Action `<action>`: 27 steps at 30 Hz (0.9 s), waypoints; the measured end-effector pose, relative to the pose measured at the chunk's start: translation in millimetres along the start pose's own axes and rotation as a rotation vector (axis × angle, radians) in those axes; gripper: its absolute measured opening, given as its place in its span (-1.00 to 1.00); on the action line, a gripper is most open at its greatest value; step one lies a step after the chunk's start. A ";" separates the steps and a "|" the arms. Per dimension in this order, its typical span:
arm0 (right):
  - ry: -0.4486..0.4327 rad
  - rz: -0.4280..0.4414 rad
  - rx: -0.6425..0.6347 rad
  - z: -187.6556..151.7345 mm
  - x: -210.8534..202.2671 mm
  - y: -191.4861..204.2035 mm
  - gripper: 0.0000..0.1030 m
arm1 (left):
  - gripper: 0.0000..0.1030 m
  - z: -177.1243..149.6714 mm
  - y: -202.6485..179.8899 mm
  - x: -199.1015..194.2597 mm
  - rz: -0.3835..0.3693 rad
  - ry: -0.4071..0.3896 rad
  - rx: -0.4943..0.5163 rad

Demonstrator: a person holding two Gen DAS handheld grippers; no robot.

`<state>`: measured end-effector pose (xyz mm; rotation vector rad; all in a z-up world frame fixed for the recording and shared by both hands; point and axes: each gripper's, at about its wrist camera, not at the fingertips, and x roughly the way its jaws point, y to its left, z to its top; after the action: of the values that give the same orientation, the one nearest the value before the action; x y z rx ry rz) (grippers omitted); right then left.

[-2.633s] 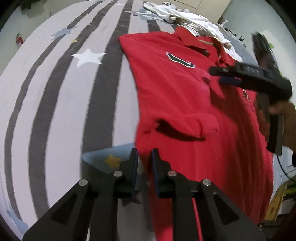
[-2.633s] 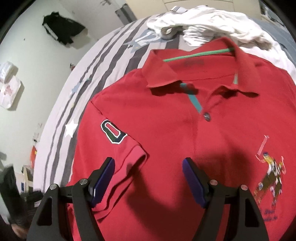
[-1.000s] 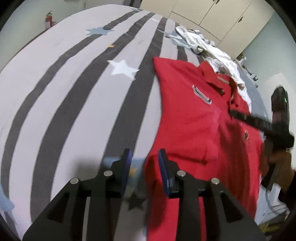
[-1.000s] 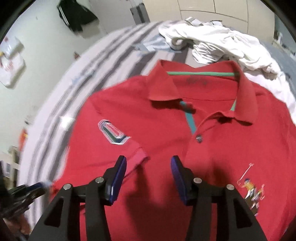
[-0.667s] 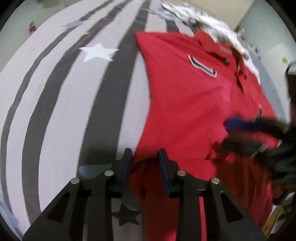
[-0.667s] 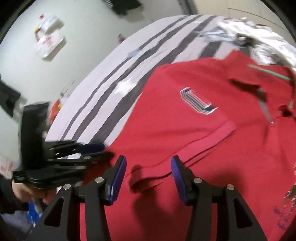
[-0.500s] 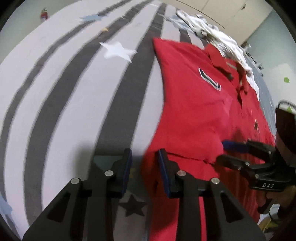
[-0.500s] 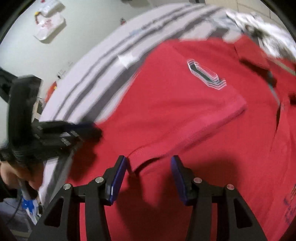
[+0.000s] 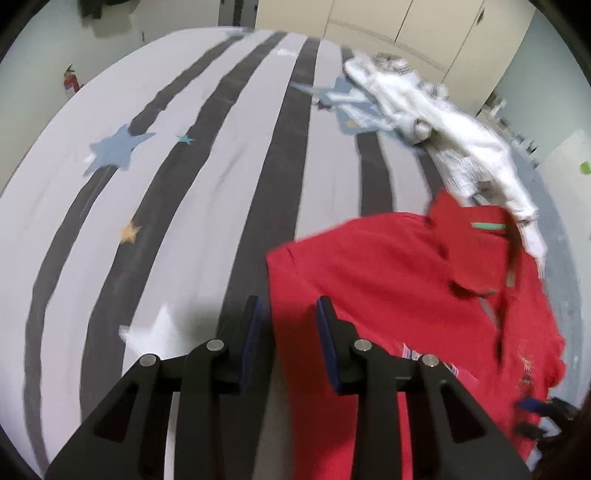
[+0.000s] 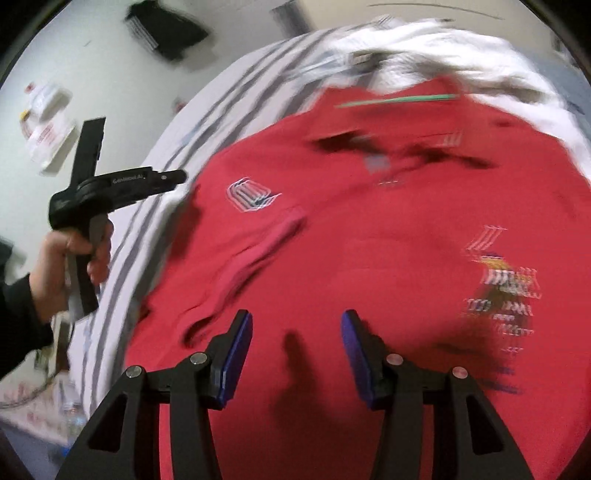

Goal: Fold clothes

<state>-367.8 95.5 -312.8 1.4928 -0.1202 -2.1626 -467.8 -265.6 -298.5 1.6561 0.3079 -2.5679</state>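
A red polo shirt [image 9: 399, 295] lies face up on the striped bed, its collar toward the far side; it fills the right wrist view [image 10: 369, 229]. Its left sleeve with a striped badge [image 10: 251, 195] is folded in over the chest. My left gripper [image 9: 288, 314] is open and empty, hovering over the shirt's left shoulder edge; it also shows at the left of the right wrist view [image 10: 173, 177]. My right gripper [image 10: 295, 332] is open and empty, above the lower chest, next to the embroidered logo [image 10: 498, 284].
The bed cover [image 9: 184, 184] has grey and white stripes with stars. A pile of white clothes [image 9: 443, 136] lies beyond the collar. Cupboard doors [image 9: 406, 29] stand behind the bed. A dark garment [image 10: 166, 29] hangs on the wall.
My left gripper moved from the shirt's lower side edge up to the shoulder. My right gripper opened wider and drew back over the lower chest. The sleeve stays folded in.
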 end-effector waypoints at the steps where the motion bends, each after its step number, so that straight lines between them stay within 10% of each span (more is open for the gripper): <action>1: -0.013 -0.034 0.023 -1.9 -8.3 -12.2 -0.10 | -0.46 2.7 1.1 8.1 0.058 0.027 0.011; 6: -0.080 -0.201 0.136 -11.0 -48.7 -73.0 -0.10 | -0.42 10.0 8.6 27.9 0.117 0.084 0.025; 16: -0.209 -0.470 0.366 -32.7 -132.3 -188.2 0.17 | -0.30 -45.3 3.6 -54.1 -0.070 -0.012 -0.002; 27: -0.192 -0.527 0.460 -34.9 -156.9 -289.8 0.23 | -0.26 -98.3 -32.6 -65.0 -0.119 0.052 -0.019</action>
<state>-396.8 425.1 -293.8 1.6976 -0.3428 -2.8496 -358.3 -216.8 -274.5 1.7518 0.4465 -2.5990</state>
